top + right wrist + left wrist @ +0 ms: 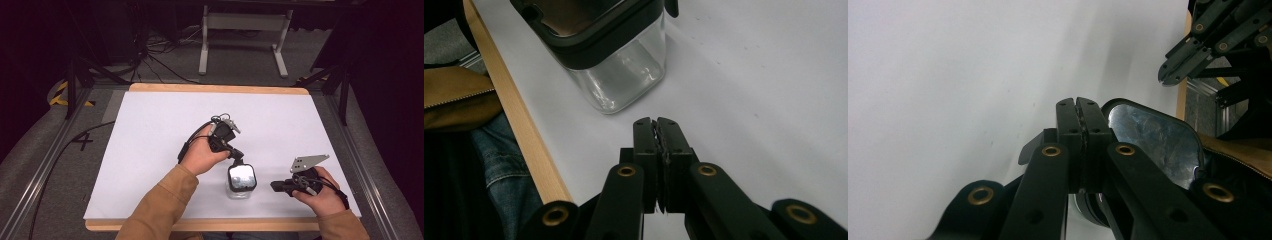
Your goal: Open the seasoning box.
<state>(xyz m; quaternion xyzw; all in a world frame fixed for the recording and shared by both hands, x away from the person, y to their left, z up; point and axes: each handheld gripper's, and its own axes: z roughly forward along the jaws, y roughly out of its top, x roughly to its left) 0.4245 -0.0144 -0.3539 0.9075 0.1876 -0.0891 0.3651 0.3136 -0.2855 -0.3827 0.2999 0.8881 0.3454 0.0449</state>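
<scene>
Square clear glass jar [241, 181], glossy black lid, both grippers' jaws clenched empty

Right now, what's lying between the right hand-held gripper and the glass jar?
Nothing: in the right gripper view, bare white table top separates the shut right hand-held gripper from the glass jar.

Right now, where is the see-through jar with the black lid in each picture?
High view: the jar stands near the front edge of the white table, between both hands.
Left gripper view: its shiny lid lies right of centre, just behind the shut left tongs.
Right gripper view: top centre, beyond the shut right tongs.
Shared landmark: the table's wooden edge.
</scene>
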